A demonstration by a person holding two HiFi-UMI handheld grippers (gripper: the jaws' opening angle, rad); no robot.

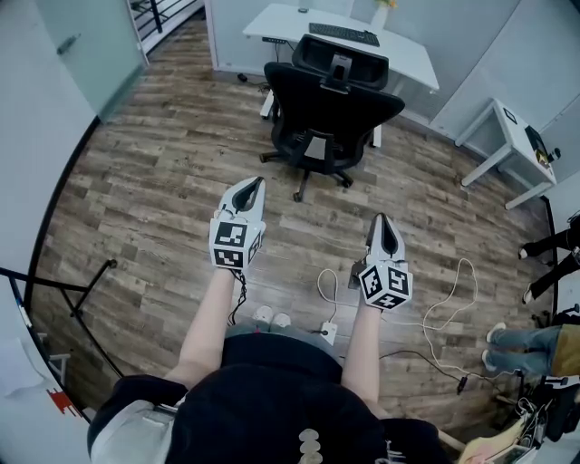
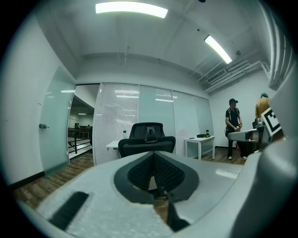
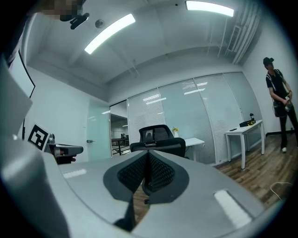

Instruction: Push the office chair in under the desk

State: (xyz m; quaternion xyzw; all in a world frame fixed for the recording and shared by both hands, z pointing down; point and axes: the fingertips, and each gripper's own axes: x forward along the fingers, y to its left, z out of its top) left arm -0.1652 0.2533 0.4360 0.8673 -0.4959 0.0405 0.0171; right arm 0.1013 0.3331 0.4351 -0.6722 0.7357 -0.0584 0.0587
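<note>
Standing just off the desk edge, the office chair faces open floor — left tool, right tool both closed.

Black office chair stood upright on wooden floor, pulled out from white desk, backrest facing away from desk, headrest just beside tabletop front edge. Wheeled base well clear of desk's legs. Keyboard lay on tabletop beyond headrest.

A white cable loops over the wood floor; a small white table stands farther right.
</note>
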